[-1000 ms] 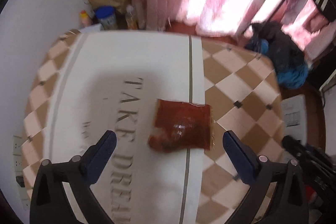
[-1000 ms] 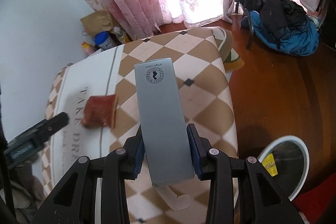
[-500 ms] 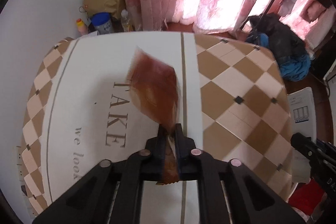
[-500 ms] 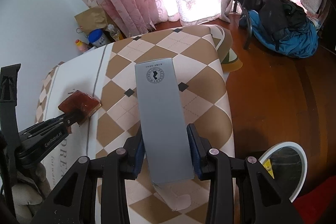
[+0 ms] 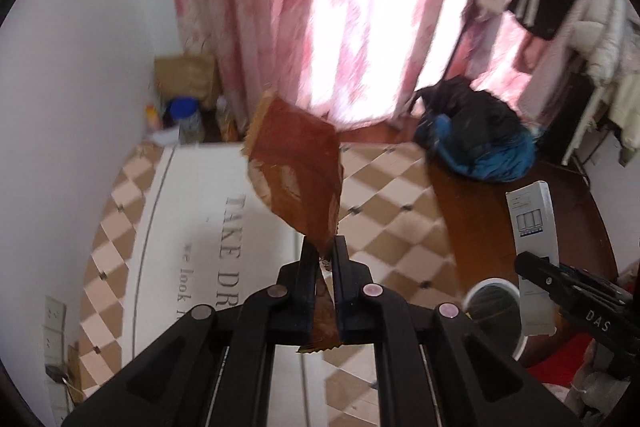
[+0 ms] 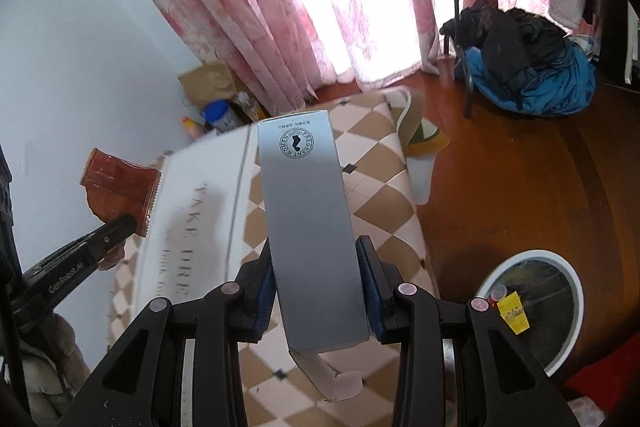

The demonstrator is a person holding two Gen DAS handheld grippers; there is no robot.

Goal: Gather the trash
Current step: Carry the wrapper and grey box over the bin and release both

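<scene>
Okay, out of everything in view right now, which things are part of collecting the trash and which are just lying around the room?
Part of the job:
- brown wrapper, pinched in the left gripper
- grey box, clamped in the right gripper
- white bin on the floor, a yellow scrap inside

Just lying about:
- blue and black bag
- paper bag by the curtain
- blue-lidded jar

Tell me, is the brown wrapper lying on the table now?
No, the left gripper holds the brown wrapper up in the air above the table.
</scene>
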